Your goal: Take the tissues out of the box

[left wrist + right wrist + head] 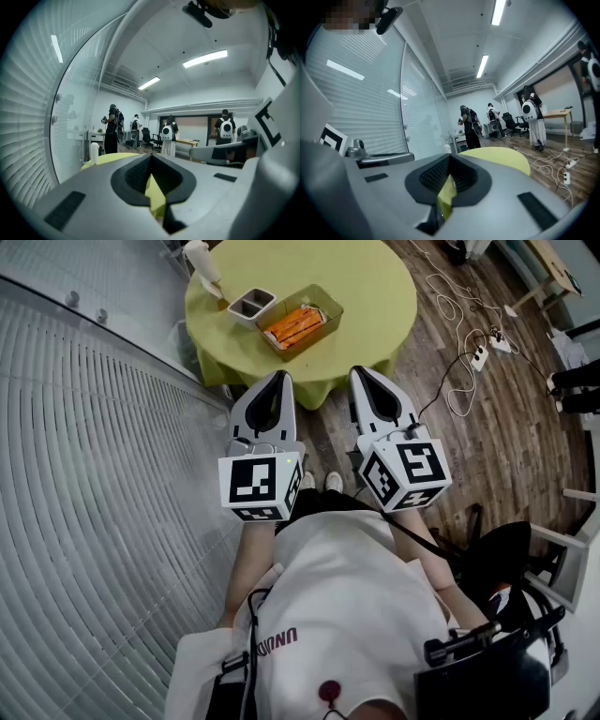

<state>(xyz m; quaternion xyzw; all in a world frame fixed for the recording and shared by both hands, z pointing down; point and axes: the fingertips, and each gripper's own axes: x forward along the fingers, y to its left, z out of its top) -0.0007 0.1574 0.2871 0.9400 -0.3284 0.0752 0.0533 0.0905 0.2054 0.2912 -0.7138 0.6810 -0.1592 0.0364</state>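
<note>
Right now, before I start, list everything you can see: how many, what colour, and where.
round table: one, yellow-green cloth, ahead of the grippers
clear box: one, see-through, on the table
orange packs: count unclear, orange, inside the clear box
small dish: one, white, two compartments, left of the box
bottle: one, white, table's far left edge
cables: several, white, floor right of the table
people: four, dark and white clothing, room's far end
left gripper: one, grey, jaws shut, empty
right gripper: one, grey, jaws shut, empty
</note>
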